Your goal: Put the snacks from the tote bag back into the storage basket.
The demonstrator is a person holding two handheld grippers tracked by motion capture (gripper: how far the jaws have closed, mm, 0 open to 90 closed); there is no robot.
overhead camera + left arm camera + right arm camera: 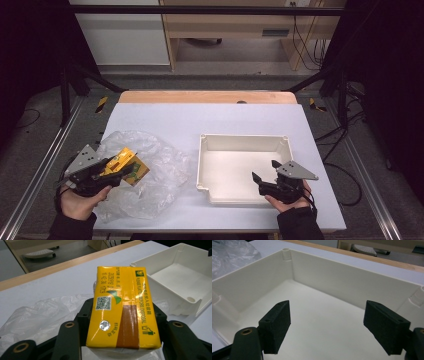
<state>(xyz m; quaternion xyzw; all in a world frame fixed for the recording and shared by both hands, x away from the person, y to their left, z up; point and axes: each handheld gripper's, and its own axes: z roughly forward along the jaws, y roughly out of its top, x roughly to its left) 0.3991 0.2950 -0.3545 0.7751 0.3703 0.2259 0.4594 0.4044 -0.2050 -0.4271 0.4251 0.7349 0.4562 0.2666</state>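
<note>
A yellow carton (123,160) with a brown stripe and green print is held just above a crumpled clear plastic bag (155,180) at the left of the table. My left gripper (116,168) is shut on the yellow carton (120,302), with a black jaw pressed against each long side. At the right, my right gripper (265,171) hangs over the near right corner of a white tray (245,136). In the right gripper view this gripper (327,322) is open, nothing lies between its pads (277,325), and the white tray's wall (337,277) lies beyond.
A white sheet (165,117) covers the table, with a wooden edge (207,96) at the far side. The plastic bag (37,312) spreads under the left gripper, and the tray (175,287) lies to its right. Dark frame rails run along both sides.
</note>
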